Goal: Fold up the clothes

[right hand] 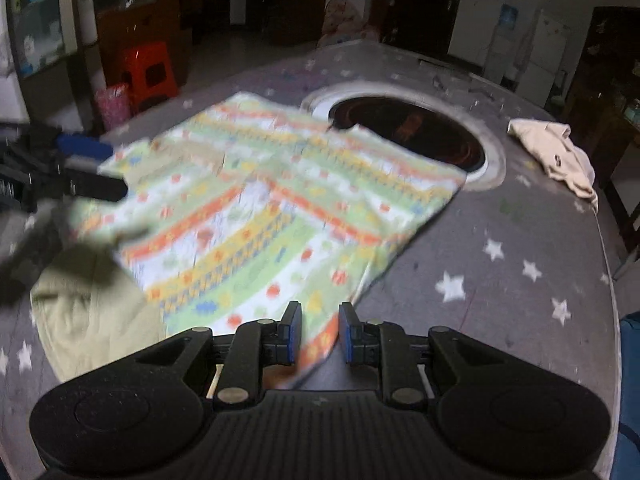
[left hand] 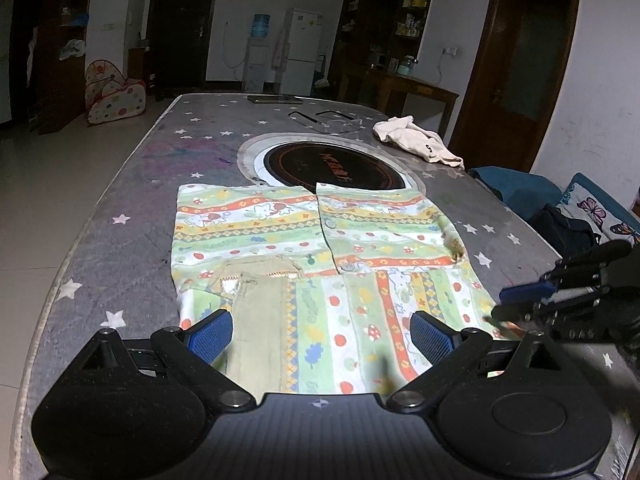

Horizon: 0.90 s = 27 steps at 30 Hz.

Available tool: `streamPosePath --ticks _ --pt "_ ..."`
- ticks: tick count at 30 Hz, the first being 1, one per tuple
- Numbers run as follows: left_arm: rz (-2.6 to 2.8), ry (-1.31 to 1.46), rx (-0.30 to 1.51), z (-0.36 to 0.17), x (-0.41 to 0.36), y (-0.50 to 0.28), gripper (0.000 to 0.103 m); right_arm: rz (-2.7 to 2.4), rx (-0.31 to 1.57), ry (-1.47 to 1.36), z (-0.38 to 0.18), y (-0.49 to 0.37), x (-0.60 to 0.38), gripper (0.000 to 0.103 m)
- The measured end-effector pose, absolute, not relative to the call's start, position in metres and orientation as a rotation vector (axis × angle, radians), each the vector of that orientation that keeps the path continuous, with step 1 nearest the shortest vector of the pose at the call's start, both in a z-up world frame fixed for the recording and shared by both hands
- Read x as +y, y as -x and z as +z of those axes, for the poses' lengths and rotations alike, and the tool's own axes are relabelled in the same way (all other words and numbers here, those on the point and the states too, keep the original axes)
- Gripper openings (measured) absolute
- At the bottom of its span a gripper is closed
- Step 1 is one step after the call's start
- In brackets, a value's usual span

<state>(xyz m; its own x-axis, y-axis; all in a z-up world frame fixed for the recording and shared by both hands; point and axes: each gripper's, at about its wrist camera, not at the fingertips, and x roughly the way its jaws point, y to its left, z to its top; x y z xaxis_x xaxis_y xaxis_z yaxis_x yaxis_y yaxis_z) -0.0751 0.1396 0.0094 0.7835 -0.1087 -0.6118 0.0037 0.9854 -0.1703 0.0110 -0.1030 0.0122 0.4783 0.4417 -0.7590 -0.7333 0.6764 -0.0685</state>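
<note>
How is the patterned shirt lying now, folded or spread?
Partly folded: the patterned shirt has its near part turned over, stripes running crosswise to the rest.

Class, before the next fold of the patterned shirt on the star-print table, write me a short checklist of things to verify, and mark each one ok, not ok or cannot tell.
1. Right gripper has shirt fabric between its jaws: ok, though whether the pads pinch it: cannot tell.
2. Left gripper jaws wide open, holding nothing: ok.
3. Patterned shirt far half lying flat: ok.
4. Sleeve folded across the shirt's near part: ok.
5. Cream garment apart from the shirt: ok.
6. Shirt clear of the round cooktop: not ok, its far edge overlaps the rim.
</note>
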Motion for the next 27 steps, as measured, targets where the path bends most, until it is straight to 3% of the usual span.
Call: streamPosePath --ticks 14,27 --pt "-0.05 0.171 0.698 0.001 0.147 0.062 0.097 0.642 0.743 0.441 -0.009 -0.047 -0.083 0.021" --pt "-0.113 0.154 0.687 0.0 0.137 0.044 0.084 0.75 0.713 0.409 0.006 -0.02 -0.078 0.028"
